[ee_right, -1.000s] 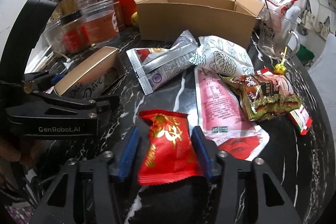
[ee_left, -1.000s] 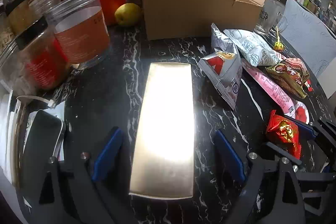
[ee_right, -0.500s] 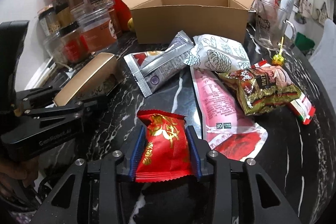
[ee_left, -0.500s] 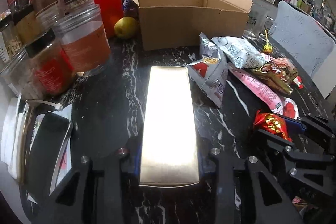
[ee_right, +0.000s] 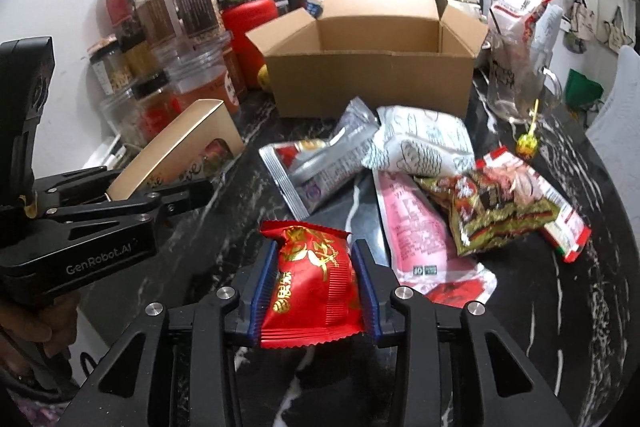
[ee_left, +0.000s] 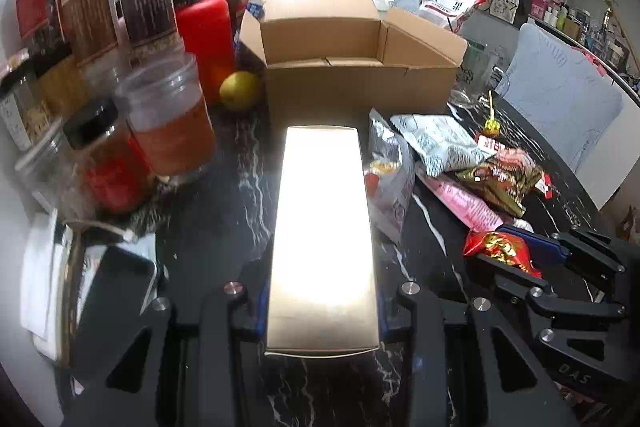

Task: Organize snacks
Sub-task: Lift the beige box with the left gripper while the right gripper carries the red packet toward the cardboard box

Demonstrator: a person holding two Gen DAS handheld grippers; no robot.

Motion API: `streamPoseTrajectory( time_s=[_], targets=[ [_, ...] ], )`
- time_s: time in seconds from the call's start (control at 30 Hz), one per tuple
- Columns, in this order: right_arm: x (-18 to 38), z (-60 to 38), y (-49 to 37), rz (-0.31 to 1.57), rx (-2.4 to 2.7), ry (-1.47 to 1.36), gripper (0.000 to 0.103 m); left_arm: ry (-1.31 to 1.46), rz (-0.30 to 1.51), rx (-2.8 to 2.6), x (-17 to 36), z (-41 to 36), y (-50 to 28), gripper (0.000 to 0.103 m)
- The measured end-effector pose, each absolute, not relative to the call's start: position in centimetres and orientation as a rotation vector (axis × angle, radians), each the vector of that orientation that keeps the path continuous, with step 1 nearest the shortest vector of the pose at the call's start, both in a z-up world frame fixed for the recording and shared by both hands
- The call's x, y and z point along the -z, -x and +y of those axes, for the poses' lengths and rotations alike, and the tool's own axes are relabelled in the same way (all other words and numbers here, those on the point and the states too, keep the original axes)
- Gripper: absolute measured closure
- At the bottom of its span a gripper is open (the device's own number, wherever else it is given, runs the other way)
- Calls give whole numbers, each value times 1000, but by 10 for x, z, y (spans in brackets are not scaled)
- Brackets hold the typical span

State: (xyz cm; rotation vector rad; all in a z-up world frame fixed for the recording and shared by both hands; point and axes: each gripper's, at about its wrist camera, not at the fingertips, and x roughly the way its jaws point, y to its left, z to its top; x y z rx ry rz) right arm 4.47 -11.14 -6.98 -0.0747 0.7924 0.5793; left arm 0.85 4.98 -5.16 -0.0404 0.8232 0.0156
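The left gripper has its blue-padded fingers clamped tight on the near end of one long gold box, pads pressed against both long sides. In the right wrist view that box is tilted, its far end raised clear of the black marble desk, a window in its side showing.

Over on the right, the right gripper grips one red snack packet, the fingers squeezing its sides so the wrapper bulges between them. A hand shows at the lower left, holding the left gripper's handle.

Loose on the desk, ahead of the right gripper, lie five more packets: one silver, one white with line drawings, one pink, one dark green-and-red and one red-and-white under it. One lollipop lies near one glass mug.

Behind them stands one open cardboard box, flaps up. To its left crowd a cluster of clear jars, too overlapped to count surely, plus one red canister and one yellow fruit.
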Motion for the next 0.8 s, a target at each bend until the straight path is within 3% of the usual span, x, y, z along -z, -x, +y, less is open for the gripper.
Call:
streamPoseTrajectory(
  time_s=[0.8],
  targets=[
    [-8,-108,-124,609,-572,70,66,19,625,40,-31,50,-94,66]
  ],
)
